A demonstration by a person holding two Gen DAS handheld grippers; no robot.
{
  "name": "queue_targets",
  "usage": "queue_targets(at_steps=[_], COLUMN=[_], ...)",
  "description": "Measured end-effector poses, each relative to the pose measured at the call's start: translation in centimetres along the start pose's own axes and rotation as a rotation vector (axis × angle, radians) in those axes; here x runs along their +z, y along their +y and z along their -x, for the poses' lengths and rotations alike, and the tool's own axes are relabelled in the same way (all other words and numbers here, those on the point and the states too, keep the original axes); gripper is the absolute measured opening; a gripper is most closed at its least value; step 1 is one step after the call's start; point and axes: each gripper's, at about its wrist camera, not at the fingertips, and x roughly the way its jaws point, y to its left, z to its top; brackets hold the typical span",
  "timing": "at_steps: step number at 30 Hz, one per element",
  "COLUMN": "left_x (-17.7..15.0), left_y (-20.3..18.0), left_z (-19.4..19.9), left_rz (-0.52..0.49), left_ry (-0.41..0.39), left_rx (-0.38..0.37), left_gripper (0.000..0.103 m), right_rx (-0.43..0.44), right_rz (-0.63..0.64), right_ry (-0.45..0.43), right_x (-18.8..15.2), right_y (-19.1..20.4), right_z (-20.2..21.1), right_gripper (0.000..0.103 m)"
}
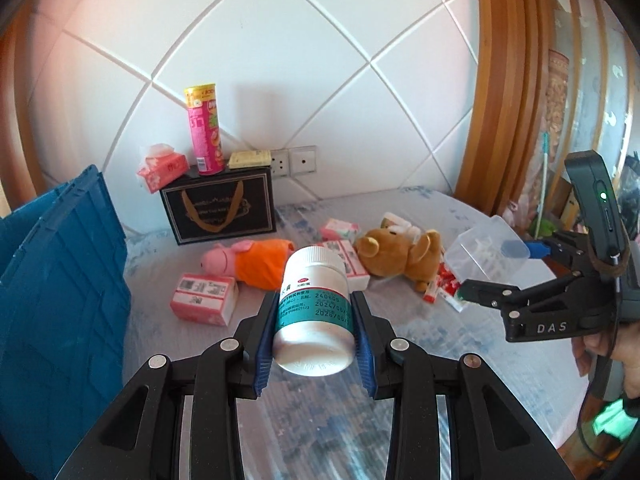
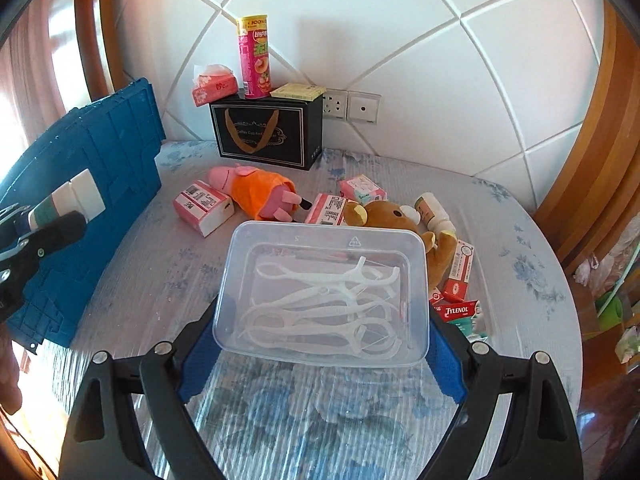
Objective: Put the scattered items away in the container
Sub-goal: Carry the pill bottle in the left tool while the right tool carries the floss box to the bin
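At the far left a blue crate (image 1: 60,280) is seen on the flowered table (image 1: 400,360), and just right of it a white pill bottle (image 1: 316,312) is clamped above the table between the blue pads of the left gripper (image 1: 316,344). Behind it, pink boxes (image 1: 204,298), a pig toy (image 1: 248,262) and a bear toy (image 1: 400,256) are scattered. Further right, a clear plastic box (image 2: 324,292) of white floss picks (image 2: 320,312) is gripped by its sides in the widely spread right gripper (image 2: 322,332).
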Motion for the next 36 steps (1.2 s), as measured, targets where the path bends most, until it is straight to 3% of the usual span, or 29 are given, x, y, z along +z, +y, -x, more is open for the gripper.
queue_targets(at_steps=[20, 36], left_x=[1.5, 2.7], left_y=[3.3, 12.4], left_z=[8.3, 14.0], left_rz=[-0.007, 0.109], left_ry=[-0.007, -0.096], left_rx=[0.034, 0.127], left_gripper=[0.034, 0.034], right_rx=[0.0, 0.025], right_rz=[-0.002, 0.123], right_ry=[-0.08, -0.15], right_x=[1.8, 7.1], right_y=[4.8, 13.6], right_z=[10.6, 12.8], right_gripper=[0.089, 0.089])
